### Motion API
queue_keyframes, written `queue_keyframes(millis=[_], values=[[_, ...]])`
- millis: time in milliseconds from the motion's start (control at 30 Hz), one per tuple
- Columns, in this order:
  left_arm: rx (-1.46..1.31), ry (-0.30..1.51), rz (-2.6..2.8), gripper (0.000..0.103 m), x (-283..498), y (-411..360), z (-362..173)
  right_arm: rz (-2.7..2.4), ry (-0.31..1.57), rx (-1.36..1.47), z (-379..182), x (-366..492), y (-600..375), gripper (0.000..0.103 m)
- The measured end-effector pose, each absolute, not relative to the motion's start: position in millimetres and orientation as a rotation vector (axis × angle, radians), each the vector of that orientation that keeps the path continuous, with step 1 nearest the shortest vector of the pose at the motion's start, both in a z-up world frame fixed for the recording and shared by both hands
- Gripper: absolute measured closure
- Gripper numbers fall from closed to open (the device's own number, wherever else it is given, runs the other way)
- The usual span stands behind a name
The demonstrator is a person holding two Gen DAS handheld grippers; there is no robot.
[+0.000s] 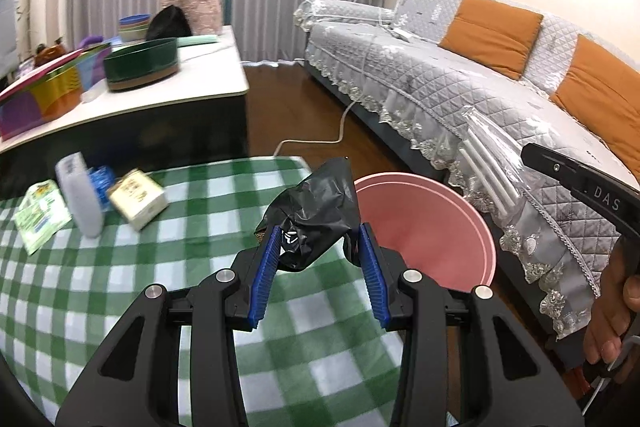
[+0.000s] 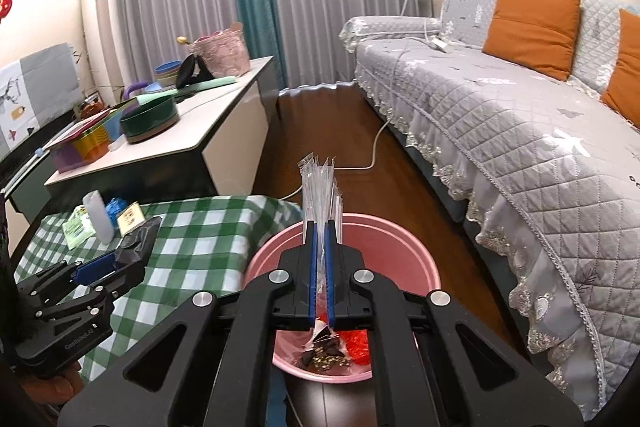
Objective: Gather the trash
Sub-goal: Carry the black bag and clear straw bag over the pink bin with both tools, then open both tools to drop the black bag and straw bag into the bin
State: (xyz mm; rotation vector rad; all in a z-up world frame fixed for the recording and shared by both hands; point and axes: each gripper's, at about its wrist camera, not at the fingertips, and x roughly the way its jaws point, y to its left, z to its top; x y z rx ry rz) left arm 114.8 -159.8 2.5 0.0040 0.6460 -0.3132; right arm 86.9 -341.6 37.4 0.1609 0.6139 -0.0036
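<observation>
Right wrist: bin trash half hidden

Trash items and pink bin beside the green-checked table.

A crumpled black plastic wrapper is clamped between the left gripper's blue pads, above the table edge just beside the round pink plastic bin. A clear cellophane sleeve of white sticks stands upright, pinched in the right gripper over the bin's mouth. On the bin floor lie dark wrapper scraps and a red crinkled piece.
</observation>
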Motion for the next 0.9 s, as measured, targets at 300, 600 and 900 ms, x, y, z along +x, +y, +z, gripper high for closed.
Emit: queue_keyframes(millis=[300,600,900], values=[[0.035,0.653,-0.378,0.063,146.7,-201.1,-3.8,-0.041,0.614,0.168,33.1,97.7,-356.4,0.099],[0.055,0.664,-0.414,0.063,168.5,-229.2,-13.0,-0.048,0.638,0.173,23.2,110.4,-361.9,0.099],[0.045,0.716,-0.465,0.06,179.3,-234.2,-25.1,-0.054,0.664,0.186,16.0,114.7,-366.0,0.076]])
